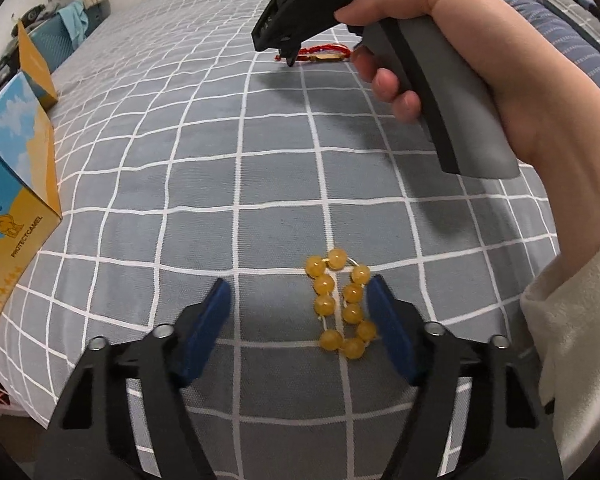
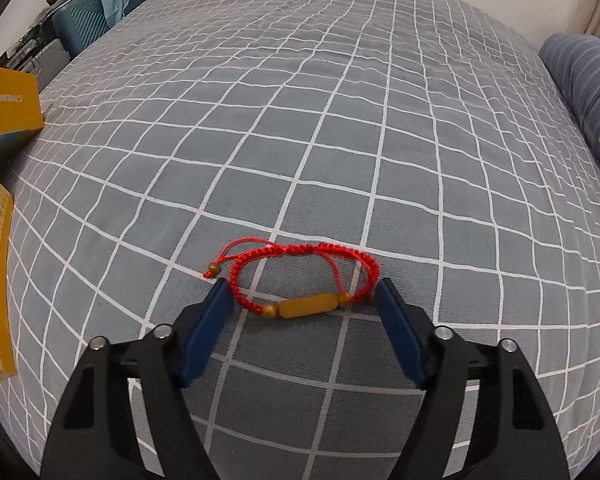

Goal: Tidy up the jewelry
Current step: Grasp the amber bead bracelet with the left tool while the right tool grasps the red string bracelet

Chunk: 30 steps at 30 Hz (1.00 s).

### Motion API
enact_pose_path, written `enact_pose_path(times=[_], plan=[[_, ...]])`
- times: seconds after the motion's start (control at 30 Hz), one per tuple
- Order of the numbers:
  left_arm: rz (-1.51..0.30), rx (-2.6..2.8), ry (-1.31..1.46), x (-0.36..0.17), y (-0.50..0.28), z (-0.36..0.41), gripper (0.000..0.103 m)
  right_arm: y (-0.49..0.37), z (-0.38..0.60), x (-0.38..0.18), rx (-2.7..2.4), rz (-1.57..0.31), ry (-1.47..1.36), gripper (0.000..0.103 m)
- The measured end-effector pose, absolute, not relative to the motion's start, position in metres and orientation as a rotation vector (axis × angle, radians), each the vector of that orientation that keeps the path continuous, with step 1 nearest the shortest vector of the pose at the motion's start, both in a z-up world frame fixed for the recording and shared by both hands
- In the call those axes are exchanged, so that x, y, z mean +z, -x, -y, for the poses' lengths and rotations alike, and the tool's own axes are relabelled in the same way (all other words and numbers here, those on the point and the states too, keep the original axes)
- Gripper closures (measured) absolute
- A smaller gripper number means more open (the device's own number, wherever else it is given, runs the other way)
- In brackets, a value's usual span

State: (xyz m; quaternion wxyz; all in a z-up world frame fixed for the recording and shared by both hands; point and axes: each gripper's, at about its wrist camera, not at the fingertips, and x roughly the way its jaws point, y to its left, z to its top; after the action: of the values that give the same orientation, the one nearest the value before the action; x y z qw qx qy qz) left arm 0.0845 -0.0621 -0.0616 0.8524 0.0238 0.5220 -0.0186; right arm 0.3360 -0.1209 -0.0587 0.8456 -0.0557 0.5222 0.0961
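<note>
Both claws gape over the bed (image 2: 340, 140), pickup pending: left claw (image 1: 299, 294) straddles the yellow beads (image 1: 342, 304), right claw (image 2: 302, 294) the red bracelet (image 2: 300, 280). Next, probably lower and pinch.

Amber beads (image 1: 342, 302), red bracelet (image 2: 300, 276) (grey white-checked bedspread (image 2: 340, 120)).

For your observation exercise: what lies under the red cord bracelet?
The red cord bracelet lies flat on the grey checked bedsheet, whose squares show through its loop. The open right hand-held gripper flanks it. Whatever lies under the sheet is covered.
</note>
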Motion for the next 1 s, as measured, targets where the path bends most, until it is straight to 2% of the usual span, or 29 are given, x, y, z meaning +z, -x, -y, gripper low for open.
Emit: enact_pose_path(times=[0.1, 0.2, 0.3, 0.37, 0.5, 0.57, 1.0], plan=[[-1.099, -0.051, -0.047, -0.061, -0.082, 0.062, 0.053, -0.336, 0.122, -0.059, 0.196, -1.103, 0.113, 0.043], [-1.105, -0.061, -0.039, -0.059, -0.081, 0.062, 0.076, -0.336, 0.123, -0.058, 0.196, -1.103, 0.108, 0.051], [-1.108, -0.044, -0.041, -0.059, -0.081, 0.06, 0.093, -0.336, 0.123, -0.058, 0.192, -1.104, 0.105, 0.061], [-1.113, -0.048, -0.028, -0.059, -0.082, 0.058, 0.094, -0.337, 0.122, -0.057, 0.194, -1.105, 0.101, 0.067], [-1.117, -0.054, -0.021, -0.058, -0.085, 0.054, 0.094, -0.336, 0.122, -0.057, 0.182, -1.106, 0.091, 0.089], [-1.117, -0.055, -0.021, -0.058, -0.085, 0.055, 0.094, -0.337, 0.124, -0.057, 0.177, -1.108, 0.086, 0.097], [-1.119, -0.061, -0.015, -0.059, -0.087, 0.052, 0.094, -0.334, 0.129, -0.047, 0.174, -1.096, 0.055, 0.102]])
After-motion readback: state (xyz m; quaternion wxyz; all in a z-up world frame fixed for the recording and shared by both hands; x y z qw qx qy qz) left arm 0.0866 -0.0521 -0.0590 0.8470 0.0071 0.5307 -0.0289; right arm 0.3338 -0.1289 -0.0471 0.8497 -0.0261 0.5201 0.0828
